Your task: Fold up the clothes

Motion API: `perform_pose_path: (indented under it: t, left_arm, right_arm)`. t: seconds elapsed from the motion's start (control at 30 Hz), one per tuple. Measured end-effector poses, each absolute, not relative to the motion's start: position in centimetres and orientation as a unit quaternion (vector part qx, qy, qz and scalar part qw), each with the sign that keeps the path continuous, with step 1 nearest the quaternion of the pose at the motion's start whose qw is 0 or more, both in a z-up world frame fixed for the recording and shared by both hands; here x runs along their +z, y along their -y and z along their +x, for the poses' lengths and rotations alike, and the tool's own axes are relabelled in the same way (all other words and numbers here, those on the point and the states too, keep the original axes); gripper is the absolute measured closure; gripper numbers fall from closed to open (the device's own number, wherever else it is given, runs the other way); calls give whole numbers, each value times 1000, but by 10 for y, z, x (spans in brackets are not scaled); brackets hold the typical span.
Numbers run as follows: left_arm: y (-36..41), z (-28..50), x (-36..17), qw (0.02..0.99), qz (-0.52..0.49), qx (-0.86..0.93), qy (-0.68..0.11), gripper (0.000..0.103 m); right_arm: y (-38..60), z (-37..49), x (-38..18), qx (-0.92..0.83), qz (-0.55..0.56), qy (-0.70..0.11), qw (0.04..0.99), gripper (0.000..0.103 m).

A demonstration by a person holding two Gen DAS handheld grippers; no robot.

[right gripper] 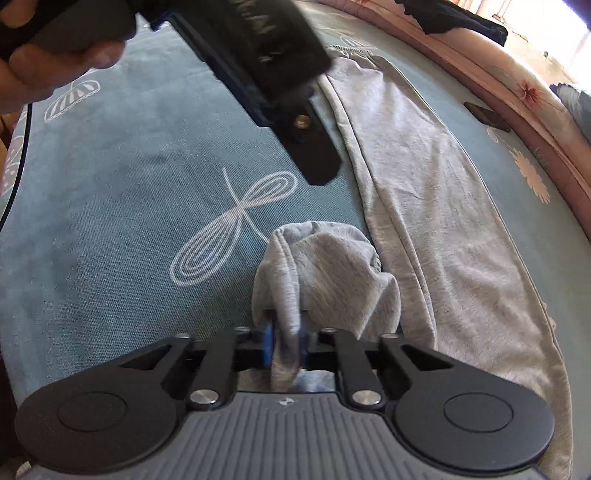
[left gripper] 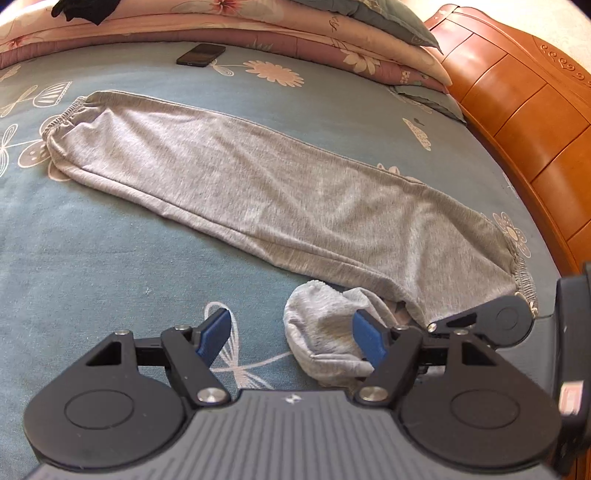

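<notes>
Right wrist view: a bunched corner of grey trousers point(right gripper: 325, 273) is pinched between the closed pads of the right gripper point(right gripper: 286, 345), near the bed's point(right gripper: 110, 221) front edge. The rest of the garment is laid long and flat across the blue sheet, stretching toward the quilts point(left gripper: 258, 26) at the far edge, with a phone point(left gripper: 201, 54) lying beyond it. In the left wrist view, the left gripper point(left gripper: 291, 338) is seen held wide and empty, one pad just beside the bunched cloth, nothing gripped. Only a small wad is caught by the right pads, so it may well slip out when the cloth is lifted or pulled. With one end held alone, the trousers could be dragged askew and wrinkled rather than folded squarely. The two tools are also crowded close, and a knock between them is judged possible.
</notes>
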State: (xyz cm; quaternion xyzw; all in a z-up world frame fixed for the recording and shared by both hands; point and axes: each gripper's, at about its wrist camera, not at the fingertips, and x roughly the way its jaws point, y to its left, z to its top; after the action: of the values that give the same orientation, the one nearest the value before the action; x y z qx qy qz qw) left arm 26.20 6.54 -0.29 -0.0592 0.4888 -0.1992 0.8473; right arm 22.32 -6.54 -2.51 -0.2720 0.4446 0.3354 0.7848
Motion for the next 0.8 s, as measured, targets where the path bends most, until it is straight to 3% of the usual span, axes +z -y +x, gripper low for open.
perform_pose_path:
  t: [0.23, 0.3, 0.43, 0.5, 0.73, 0.8]
  left_arm:
    - [-52, 253, -21, 831, -37, -227, -507, 31]
    - [-39, 254, -25, 825, -32, -247, -508, 31]
    - [-7, 260, -30, 806, -29, -291, -515, 31]
    - [7, 264, -34, 798, -34, -308, -517, 31]
    - [31, 284, -41, 808, -29, -302, -504, 32]
    - [42, 292, -44, 810, -10, -312, -496, 33]
  right_arm:
    - [178, 243, 6, 189, -144, -511, 826, 96]
    - [218, 246, -9, 131, -105, -556, 814, 80]
    - [266, 239, -14, 75, -16, -577, 813, 70]
    - [280, 232, -8, 65, 18, -565, 822, 53]
    - [286, 222, 2, 76, 27, -533, 842, 50]
    - [285, 222, 2, 80, 23, -530, 844, 46]
